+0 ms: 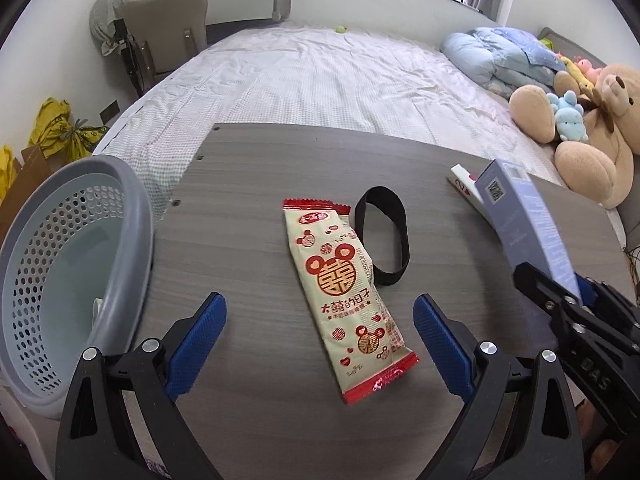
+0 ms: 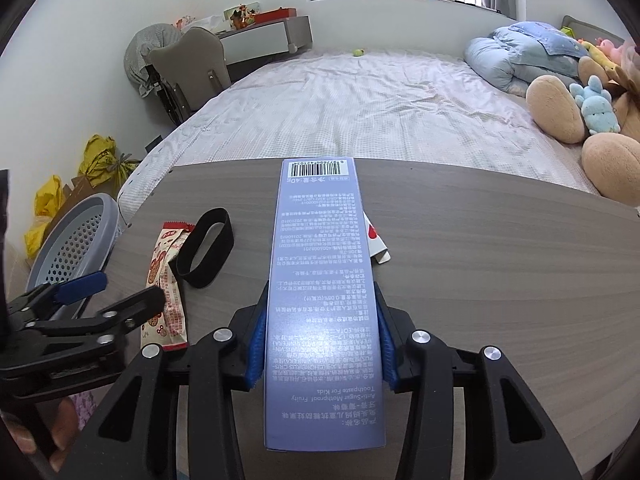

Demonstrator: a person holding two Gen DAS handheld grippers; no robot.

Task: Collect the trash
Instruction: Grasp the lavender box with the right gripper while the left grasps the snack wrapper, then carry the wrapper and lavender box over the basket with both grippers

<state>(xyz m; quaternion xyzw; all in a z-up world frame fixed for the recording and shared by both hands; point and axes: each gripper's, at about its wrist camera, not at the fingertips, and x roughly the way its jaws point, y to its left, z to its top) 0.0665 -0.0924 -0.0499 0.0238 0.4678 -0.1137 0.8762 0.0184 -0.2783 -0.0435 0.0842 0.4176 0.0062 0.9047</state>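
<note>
The right gripper clamps a blue toothpaste box between its blue pads, lifted above the grey table. The left gripper hangs wide open over a snack wrapper lying flat on the table, touching a black band. A grey basket stands at the table's left edge.

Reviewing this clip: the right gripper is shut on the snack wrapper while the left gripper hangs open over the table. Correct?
Not quite. The right gripper is shut on the toothpaste box, as the right wrist view shows; the snack wrapper lies on the table between the open left gripper's fingers.
</note>
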